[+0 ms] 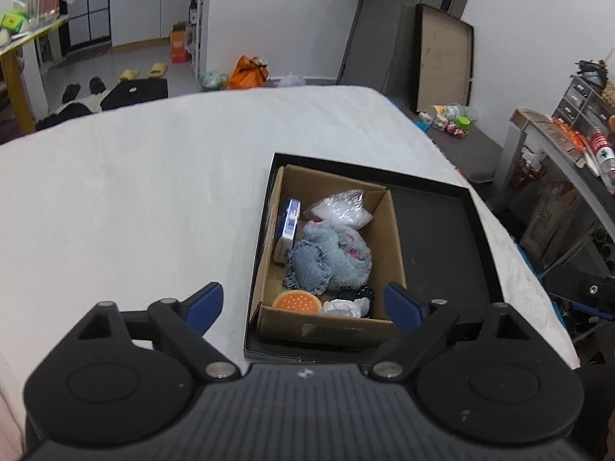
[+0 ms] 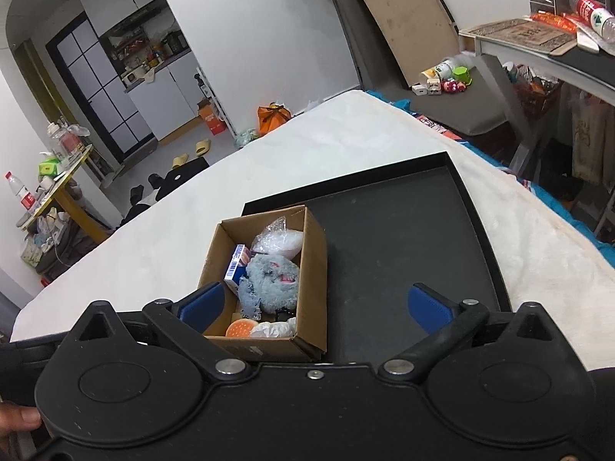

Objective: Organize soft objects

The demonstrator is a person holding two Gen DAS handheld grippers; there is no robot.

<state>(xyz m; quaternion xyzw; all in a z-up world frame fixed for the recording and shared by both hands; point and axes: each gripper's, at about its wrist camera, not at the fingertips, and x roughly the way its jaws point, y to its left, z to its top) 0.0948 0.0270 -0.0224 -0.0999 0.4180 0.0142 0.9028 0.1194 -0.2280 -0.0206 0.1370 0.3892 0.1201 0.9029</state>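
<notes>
An open cardboard box (image 1: pixel 396 246) stands in the left part of a black tray (image 1: pixel 442 230) on a white-covered bed. Inside lie a fluffy grey-blue plush (image 1: pixel 334 257), an orange burger-shaped toy (image 1: pixel 298 302), a clear plastic bag (image 1: pixel 342 207), a blue-white carton (image 1: pixel 288 226) and crumpled white paper (image 1: pixel 344 306). My left gripper (image 1: pixel 303 307) is open and empty, above the box's near edge. My right gripper (image 2: pixel 315 305) is open and empty, above the box (image 2: pixel 313 265) and tray (image 2: pixel 403 238); the plush (image 2: pixel 271 278) and the burger toy (image 2: pixel 241 328) show there too.
The white bed cover (image 1: pixel 134 192) spreads left of the tray. A grey bench (image 1: pixel 465 146) with small toys and a cluttered desk (image 1: pixel 569 146) stand to the right. An orange bag (image 1: pixel 248 73) and slippers lie on the floor beyond the bed.
</notes>
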